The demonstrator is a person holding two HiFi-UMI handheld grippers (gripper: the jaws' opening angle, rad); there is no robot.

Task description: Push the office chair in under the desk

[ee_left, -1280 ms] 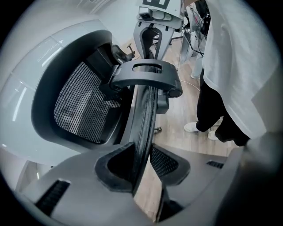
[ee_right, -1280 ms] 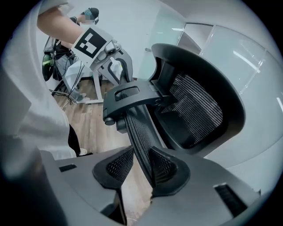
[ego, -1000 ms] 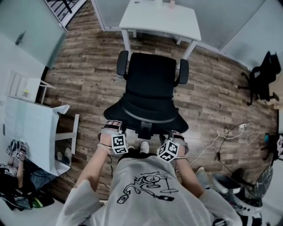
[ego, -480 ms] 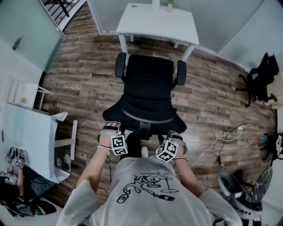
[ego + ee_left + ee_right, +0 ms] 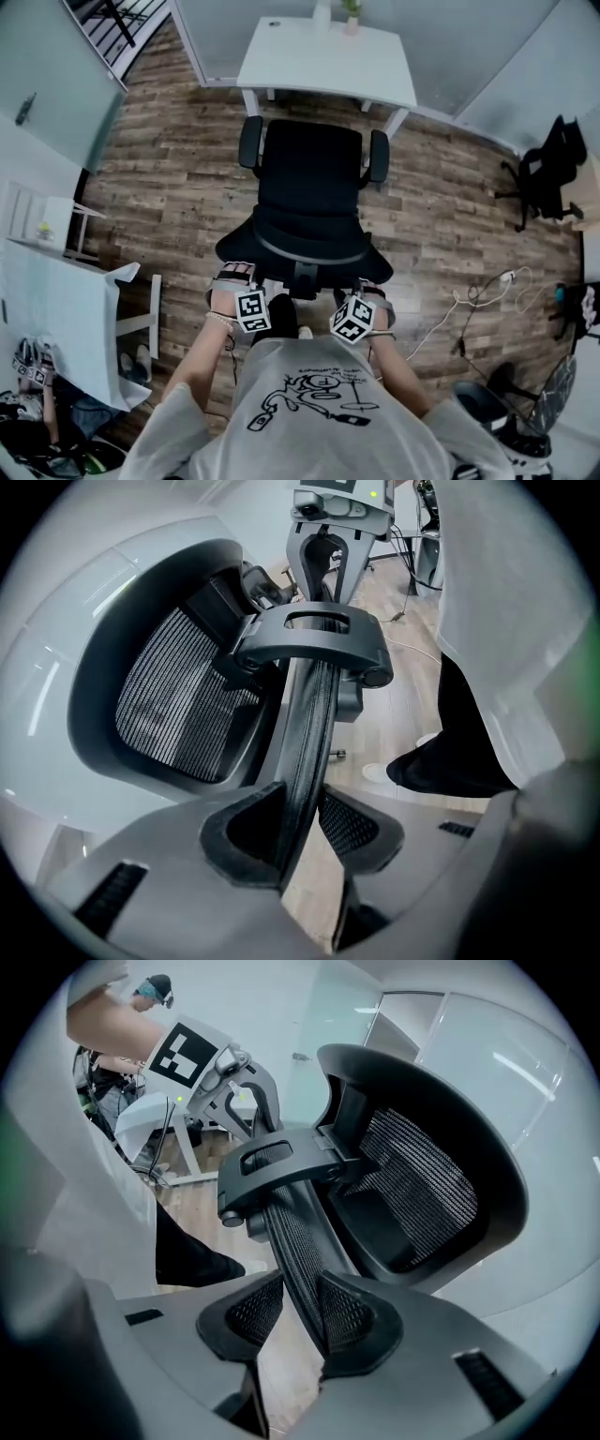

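The black office chair point(image 5: 310, 173) stands on the wood floor, its seat facing the white desk point(image 5: 328, 61) at the top of the head view and just short of it. Both grippers are at the top edge of the chair's back point(image 5: 305, 246). My left gripper point(image 5: 236, 274) is shut on the thin black rim point(image 5: 314, 714), which runs between its pads point(image 5: 352, 822). My right gripper point(image 5: 369, 287) is shut on the same rim point(image 5: 291, 1232) from the other side, pads point(image 5: 349, 1316) against the mesh edge. The mesh shell point(image 5: 422, 1185) curves beyond the rim.
A second white table point(image 5: 56, 281) stands at the left with a person point(image 5: 33, 361) beside it. Another black chair point(image 5: 548, 173) is at the far right. Cables point(image 5: 469, 300) trail on the floor at the right, near a chair base point(image 5: 497, 403). Glass walls flank the desk.
The chair and I have moved forward toward the desk; the gap between armrests and desk is smaller. The side table has slid back in view. Both grips on the rim are unchanged.
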